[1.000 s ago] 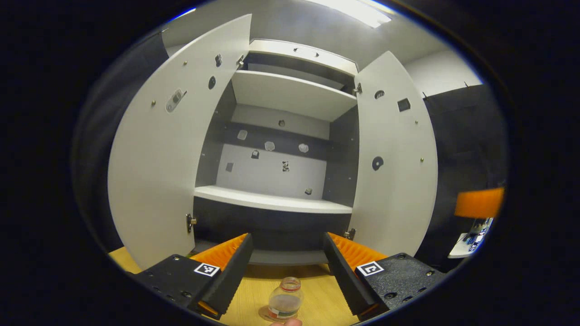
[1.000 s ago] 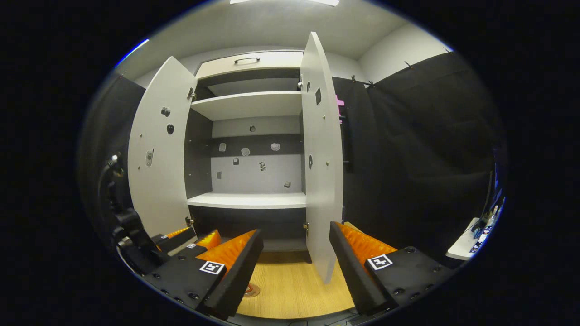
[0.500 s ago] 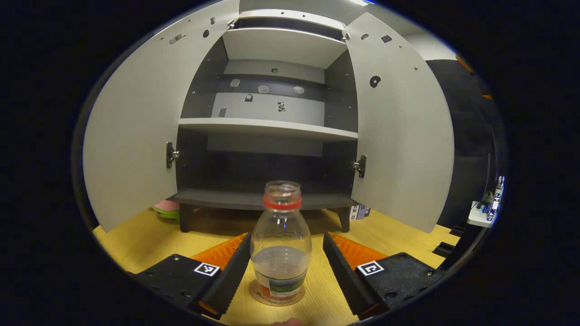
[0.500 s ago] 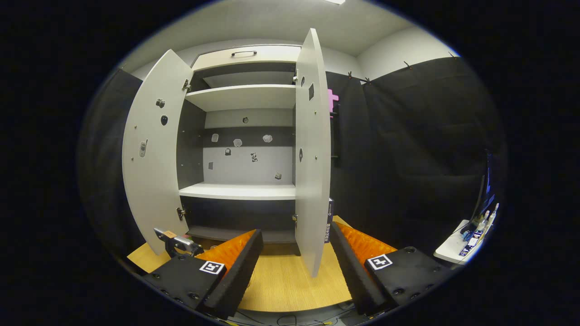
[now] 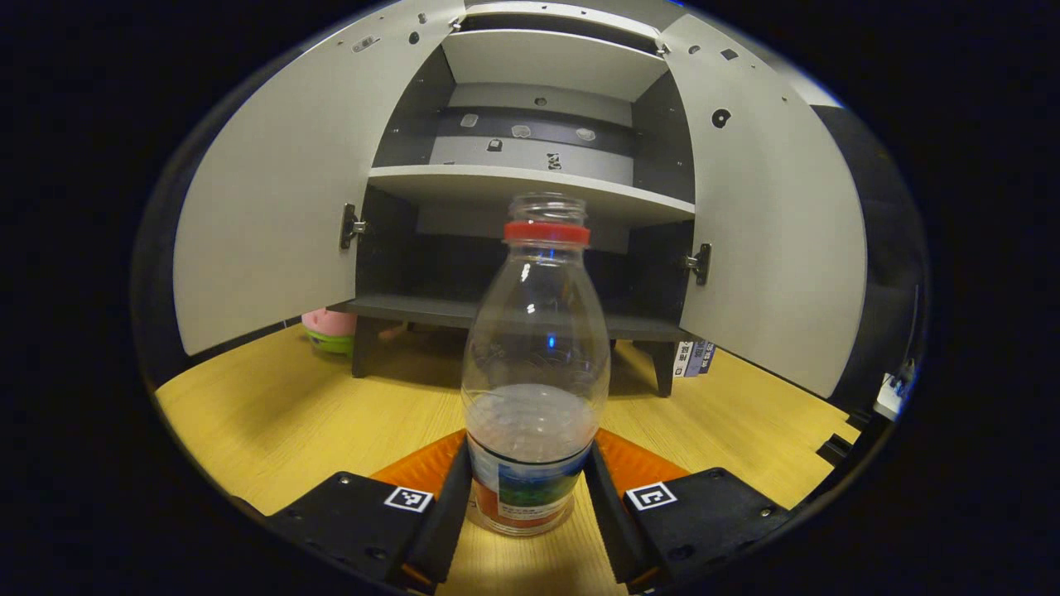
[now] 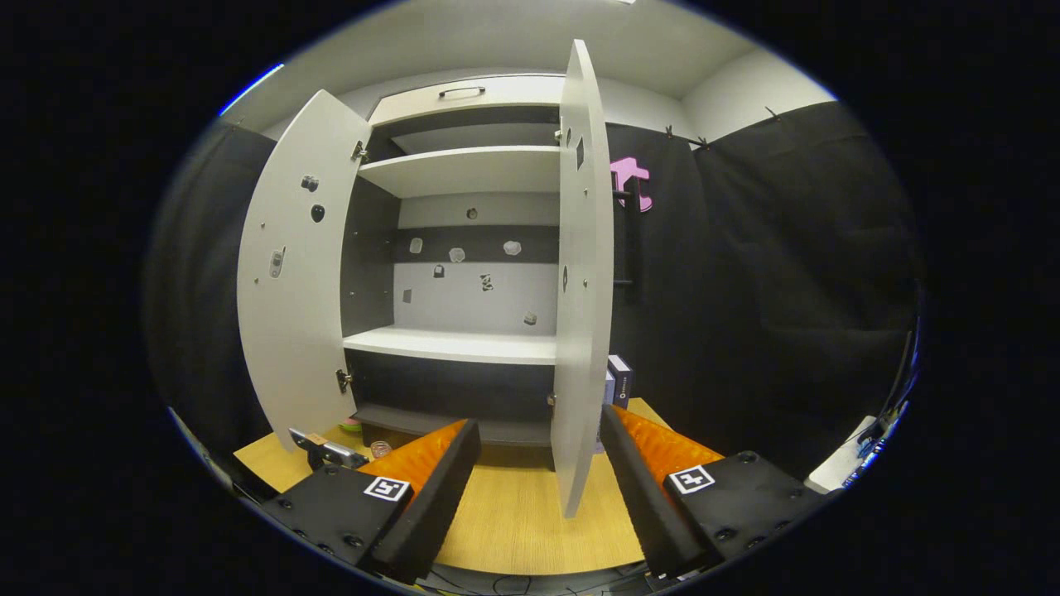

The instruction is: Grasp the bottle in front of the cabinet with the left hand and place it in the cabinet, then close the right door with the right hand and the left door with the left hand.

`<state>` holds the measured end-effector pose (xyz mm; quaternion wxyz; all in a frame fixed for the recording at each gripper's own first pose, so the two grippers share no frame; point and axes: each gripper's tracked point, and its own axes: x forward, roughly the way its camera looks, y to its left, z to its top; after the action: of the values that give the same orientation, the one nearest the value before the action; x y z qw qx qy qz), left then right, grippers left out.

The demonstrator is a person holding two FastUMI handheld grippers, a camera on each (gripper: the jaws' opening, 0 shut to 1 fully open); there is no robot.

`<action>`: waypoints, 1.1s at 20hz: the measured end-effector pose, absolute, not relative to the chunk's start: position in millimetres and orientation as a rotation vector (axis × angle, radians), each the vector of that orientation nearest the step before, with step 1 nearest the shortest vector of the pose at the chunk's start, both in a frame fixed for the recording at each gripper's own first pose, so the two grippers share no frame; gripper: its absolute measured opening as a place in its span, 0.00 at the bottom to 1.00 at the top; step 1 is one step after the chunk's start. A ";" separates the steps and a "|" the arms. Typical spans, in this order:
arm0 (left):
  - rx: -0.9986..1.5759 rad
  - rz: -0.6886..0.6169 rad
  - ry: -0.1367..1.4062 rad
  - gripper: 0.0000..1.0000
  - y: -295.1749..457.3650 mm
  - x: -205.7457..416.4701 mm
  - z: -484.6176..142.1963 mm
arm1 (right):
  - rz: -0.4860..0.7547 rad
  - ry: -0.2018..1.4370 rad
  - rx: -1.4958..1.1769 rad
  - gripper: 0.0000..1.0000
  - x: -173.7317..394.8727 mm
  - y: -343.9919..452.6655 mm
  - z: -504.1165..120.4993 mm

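The bottle (image 5: 537, 364) stands upright on the wooden tabletop (image 5: 273, 414) in front of the cabinet (image 5: 530, 182), between the two fingers of the left gripper (image 5: 527, 507). In the left gripper view the dark finger pads sit against the lower sides of the bottle, at the height of its coloured label, one on each side; whether they truly press on it or merely touch cannot be told. The bottle is clear plastic with a red neck ring and no cap, and it is about a third full of a clear liquid (the waterline sits just above the label).

Beyond the bottle, the cabinet has both doors swung wide. The left door (image 5: 273, 190) and the right door (image 5: 770, 215) frame a dark lower compartment and a white shelf (image 5: 530, 186) above it, with another shelf higher up. A pink and green object (image 5: 330, 329) lies on the tabletop beside the cabinet's left leg, partly behind the left door, and some small boxes (image 5: 691, 358) stand by the right leg.

The right gripper (image 6: 537, 476) hangs apart from all this with its fingers spread wide and nothing between them. In the right gripper view the right door (image 6: 583, 273) is seen nearly edge-on, just ahead of the gripper's fingers, and the left door (image 6: 294, 273) stands open farther off. The bottle's rim (image 6: 380, 449) peeks out low on the left, next to part of the other gripper (image 6: 325, 449).
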<state>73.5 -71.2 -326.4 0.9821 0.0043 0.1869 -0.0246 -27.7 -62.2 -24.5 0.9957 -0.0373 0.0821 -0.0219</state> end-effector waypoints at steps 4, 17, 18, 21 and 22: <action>-0.027 -0.024 0.378 0.70 -78.9 51.9 -255.3 | 0.046 0.176 -0.064 0.98 -25.4 -78.6 -28.7; -0.034 -0.052 0.122 0.70 -103.2 202.9 60.8 | -0.053 0.134 0.000 0.97 -32.3 -192.6 -39.6; -0.025 -0.072 0.117 0.70 -106.3 228.0 69.7 | -0.101 0.133 0.002 0.97 -32.1 -204.2 -39.6; 0.005 -0.134 0.149 0.70 -115.8 301.0 65.2 | -0.220 0.110 0.022 1.00 -34.8 -227.9 -34.9; 0.002 -0.143 0.175 0.70 -116.6 322.7 55.5 | -0.262 0.104 0.023 0.97 -37.7 -235.2 -33.4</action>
<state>322.7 -116.6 55.5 0.9936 0.0009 0.0873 -0.0716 -37.7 -235.2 -33.4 0.9900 0.0114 0.0517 -0.1305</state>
